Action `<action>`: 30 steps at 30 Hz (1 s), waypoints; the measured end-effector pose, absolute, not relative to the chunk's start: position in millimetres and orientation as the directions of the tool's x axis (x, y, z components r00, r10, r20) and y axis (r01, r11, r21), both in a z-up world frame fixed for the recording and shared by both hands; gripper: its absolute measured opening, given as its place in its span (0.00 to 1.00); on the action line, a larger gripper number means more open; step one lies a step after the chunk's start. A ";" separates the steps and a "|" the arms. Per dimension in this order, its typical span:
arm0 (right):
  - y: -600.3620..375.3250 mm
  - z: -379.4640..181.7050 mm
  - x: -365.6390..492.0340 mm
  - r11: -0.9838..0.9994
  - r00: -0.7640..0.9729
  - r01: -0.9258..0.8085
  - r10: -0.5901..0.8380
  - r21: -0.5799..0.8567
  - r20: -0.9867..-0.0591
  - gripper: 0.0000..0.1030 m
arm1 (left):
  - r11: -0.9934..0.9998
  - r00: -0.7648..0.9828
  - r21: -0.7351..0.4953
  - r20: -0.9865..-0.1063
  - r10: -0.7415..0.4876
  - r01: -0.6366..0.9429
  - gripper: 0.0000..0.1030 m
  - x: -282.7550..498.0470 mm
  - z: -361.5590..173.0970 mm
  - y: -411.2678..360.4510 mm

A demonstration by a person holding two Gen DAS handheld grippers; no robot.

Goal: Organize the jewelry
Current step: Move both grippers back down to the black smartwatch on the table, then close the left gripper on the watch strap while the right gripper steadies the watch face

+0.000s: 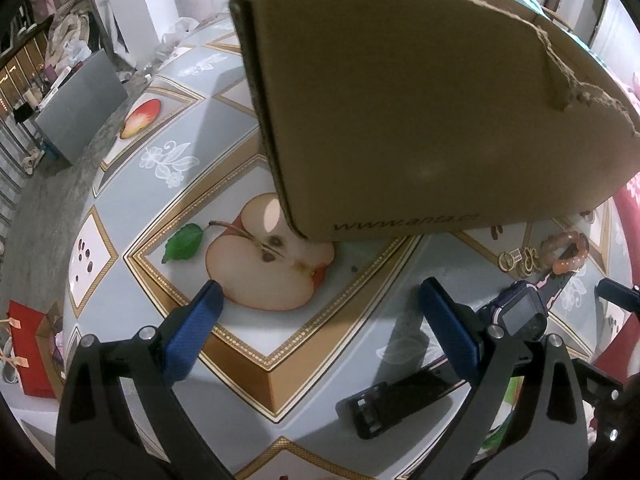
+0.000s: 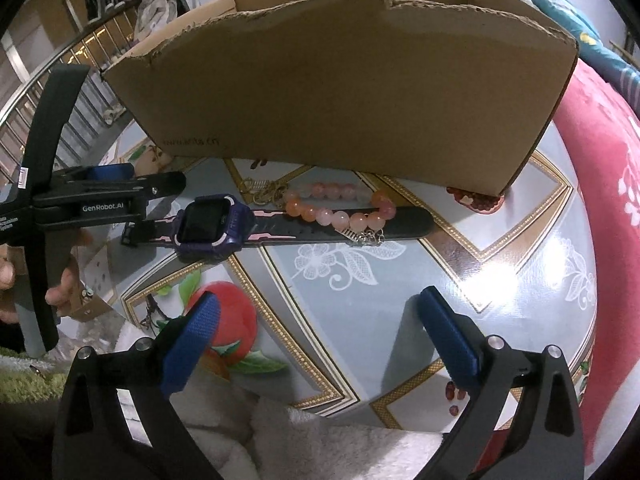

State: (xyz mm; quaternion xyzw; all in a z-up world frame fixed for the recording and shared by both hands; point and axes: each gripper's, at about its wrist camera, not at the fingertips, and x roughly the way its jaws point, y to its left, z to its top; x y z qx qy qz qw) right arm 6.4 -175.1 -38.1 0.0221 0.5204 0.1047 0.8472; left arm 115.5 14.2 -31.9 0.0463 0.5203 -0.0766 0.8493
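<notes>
Dim indoor light, tablecloth (image 2: 500, 280) glare, fisheye warp.

Tablecloth (image 1: 132, 184): we see grey-blue vinyl with gold-edged diamonds, white lace flowers and printed fruit.
Halved apple print (image 1: 268, 256): it lies under the box corner.
Red cloth (image 2: 600, 200): we see it, patterned in white, at the table's right edge.
Grey cabinet (image 1: 86, 100): it stands on the floor, well apart from the table.
Red bag (image 1: 28, 348): it sits low at the left.
</notes>
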 end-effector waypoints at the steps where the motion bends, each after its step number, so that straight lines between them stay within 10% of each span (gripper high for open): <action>1: -178.2 -37.5 5.4 0.976 0.439 -0.151 0.210 0.159 -0.873 0.94 | 0.984 0.450 0.000 -0.889 -0.082 0.179 0.92 114.9 -32.1 14.7; 25: -181.5 -28.2 3.2 0.958 0.472 -0.196 0.278 0.209 -0.837 0.94 | 0.945 0.477 -0.175 -0.828 -0.293 0.276 0.92 77.4 -3.0 22.6; 30: -173.3 -8.9 0.2 0.935 0.538 -0.270 0.344 0.229 -0.770 0.84 | 0.923 0.457 -0.262 -0.810 -0.369 0.280 0.75 67.8 -7.2 29.3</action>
